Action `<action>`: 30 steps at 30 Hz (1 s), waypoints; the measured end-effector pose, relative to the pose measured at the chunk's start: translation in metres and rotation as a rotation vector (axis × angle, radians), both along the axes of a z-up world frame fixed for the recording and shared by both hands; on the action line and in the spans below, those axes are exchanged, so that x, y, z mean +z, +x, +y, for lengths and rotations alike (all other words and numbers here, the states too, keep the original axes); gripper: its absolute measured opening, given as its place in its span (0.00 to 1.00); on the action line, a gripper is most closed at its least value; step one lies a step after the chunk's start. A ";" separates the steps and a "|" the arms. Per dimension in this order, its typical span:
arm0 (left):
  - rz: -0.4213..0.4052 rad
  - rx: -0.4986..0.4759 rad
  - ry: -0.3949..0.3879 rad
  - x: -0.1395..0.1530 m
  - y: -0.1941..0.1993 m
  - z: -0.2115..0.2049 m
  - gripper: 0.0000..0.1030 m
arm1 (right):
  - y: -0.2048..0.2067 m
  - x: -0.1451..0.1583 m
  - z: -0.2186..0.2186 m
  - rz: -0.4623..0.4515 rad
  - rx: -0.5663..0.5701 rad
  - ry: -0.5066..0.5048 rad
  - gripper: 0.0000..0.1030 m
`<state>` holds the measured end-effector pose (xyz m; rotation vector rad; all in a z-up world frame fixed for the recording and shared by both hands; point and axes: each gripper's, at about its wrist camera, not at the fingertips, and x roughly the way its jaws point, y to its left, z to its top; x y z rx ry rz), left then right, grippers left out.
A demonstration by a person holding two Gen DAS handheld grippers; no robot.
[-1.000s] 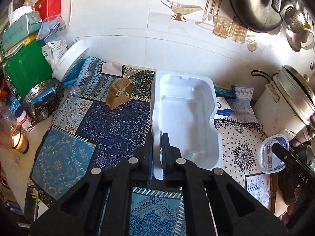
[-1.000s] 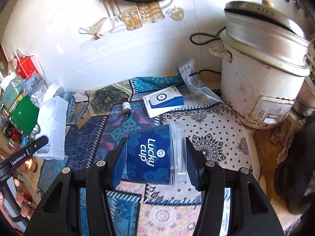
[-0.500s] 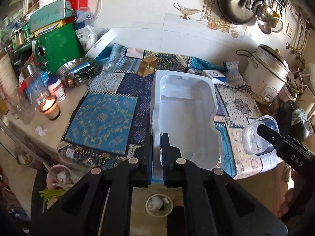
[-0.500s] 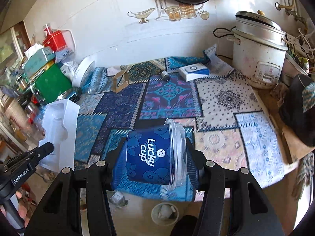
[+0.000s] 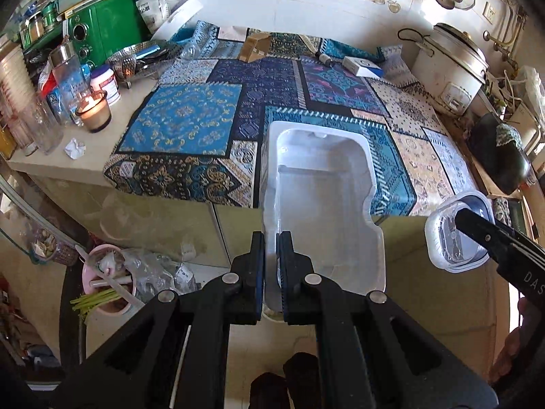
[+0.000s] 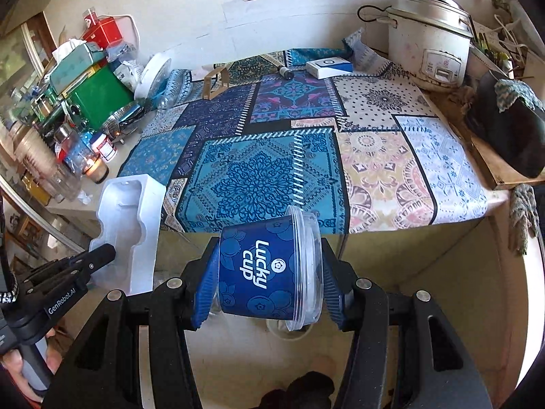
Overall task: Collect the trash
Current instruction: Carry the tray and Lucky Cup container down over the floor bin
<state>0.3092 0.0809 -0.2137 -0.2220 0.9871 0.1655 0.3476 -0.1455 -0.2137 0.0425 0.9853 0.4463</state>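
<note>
My left gripper point(image 5: 270, 266) is shut on the rim of a white plastic tray point(image 5: 323, 204) and holds it in the air in front of the counter's edge. The tray also shows in the right wrist view point(image 6: 129, 228). My right gripper point(image 6: 269, 279) is shut on a blue "Lucky cup" tub point(image 6: 262, 272) with a clear lid, held on its side off the counter. The tub shows in the left wrist view point(image 5: 453, 235) at right. A white bin point(image 6: 289, 330) on the floor is partly hidden under the tub.
The counter with a patterned cloth point(image 6: 272, 170) carries a cardboard piece point(image 5: 255, 46), a small dark bottle point(image 5: 323, 58), a blue-white box point(image 5: 362, 66), a rice cooker point(image 5: 449, 64), a lit candle point(image 5: 93, 110), jars and a green tin point(image 5: 102, 24). A pink bin point(image 5: 109, 283) stands on the floor left.
Both grippers have drawn back from the counter with their loads. They now hang past its front edge, above the floor. Neither grip has changed.
</note>
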 end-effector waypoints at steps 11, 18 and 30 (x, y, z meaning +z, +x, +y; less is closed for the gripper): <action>0.185 0.009 -0.004 -0.094 -0.002 -0.043 0.06 | 0.010 -0.101 -0.022 0.188 0.042 -0.027 0.49; 0.252 0.056 -0.054 -0.186 0.011 -0.052 0.06 | 0.012 -0.179 -0.022 0.255 0.094 -0.097 0.49; 0.335 0.046 -0.108 -0.386 0.028 -0.024 0.07 | 0.026 -0.358 0.012 0.331 0.113 -0.082 0.49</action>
